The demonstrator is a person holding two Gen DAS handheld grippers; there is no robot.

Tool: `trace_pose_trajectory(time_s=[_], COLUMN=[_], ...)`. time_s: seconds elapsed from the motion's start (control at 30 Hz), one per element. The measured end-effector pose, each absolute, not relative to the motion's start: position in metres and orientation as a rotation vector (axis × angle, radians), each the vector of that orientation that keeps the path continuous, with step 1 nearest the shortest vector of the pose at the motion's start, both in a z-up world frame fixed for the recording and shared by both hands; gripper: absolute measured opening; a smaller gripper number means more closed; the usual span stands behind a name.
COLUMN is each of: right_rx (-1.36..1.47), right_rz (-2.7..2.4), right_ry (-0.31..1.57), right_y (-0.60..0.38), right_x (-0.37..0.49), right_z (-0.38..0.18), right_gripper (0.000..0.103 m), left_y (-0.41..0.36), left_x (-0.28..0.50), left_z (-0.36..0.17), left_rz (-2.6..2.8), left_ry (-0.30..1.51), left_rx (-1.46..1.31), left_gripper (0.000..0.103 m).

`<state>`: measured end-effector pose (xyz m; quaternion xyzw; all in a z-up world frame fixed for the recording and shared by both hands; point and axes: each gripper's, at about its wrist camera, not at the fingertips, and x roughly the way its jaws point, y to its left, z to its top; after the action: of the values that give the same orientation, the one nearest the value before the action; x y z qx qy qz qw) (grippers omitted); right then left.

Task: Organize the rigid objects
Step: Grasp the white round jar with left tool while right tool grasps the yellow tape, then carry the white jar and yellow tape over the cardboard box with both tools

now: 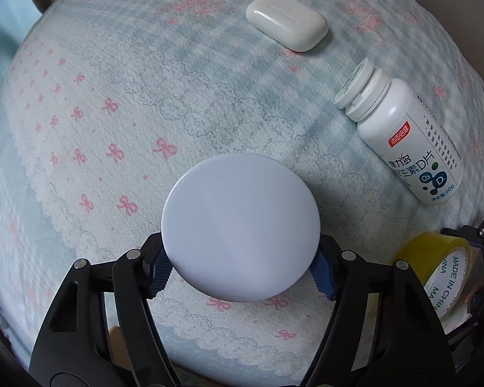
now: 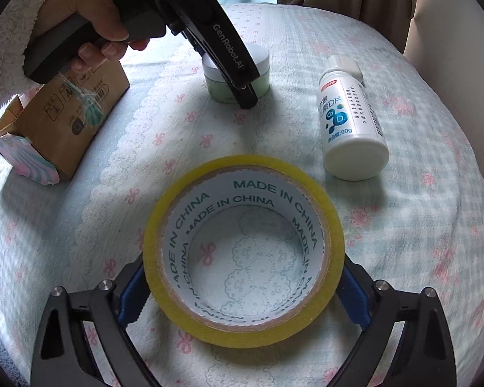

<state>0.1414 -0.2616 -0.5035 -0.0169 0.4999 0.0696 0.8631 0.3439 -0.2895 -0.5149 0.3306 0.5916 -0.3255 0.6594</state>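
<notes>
1. Two claws busy: left claw (image 1: 242,274) grips the jar (image 1: 240,227), right claw (image 2: 243,293) grips the tape (image 2: 243,248), both low over the bed (image 2: 419,225).
2. Bottle (image 2: 351,122) and soap (image 1: 286,21) are untouched, box (image 2: 71,119) waits; looks early.

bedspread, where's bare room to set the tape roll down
Bare cloth lies between the cardboard box and the tape roll, and left of the soap bar. It is crowded around the jar, the left gripper and the pill bottle.

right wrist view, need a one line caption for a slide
Right gripper clamps a yellow tape roll above the bedspread; vitamin bottle lies beyond.
</notes>
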Motion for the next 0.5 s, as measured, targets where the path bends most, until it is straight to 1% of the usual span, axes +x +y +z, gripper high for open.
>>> trace_pose_trajectory(time_s=[0.23, 0.5], right_rx=[-0.021, -0.009], right_rz=[0.155, 0.128], right_ry=[1.064, 1.039], right_y=[-0.267, -0.277], right_x=[0.152, 0.154], right_z=[-0.498, -0.477], right_gripper=[0.096, 0.096], left_y=[-0.274, -0.259], left_x=[0.337, 0.337], left_z=[-0.501, -0.46], left_rz=[-0.71, -0.67], left_ry=[1.327, 1.305], left_rx=[0.733, 0.675], left_gripper=[0.068, 0.068])
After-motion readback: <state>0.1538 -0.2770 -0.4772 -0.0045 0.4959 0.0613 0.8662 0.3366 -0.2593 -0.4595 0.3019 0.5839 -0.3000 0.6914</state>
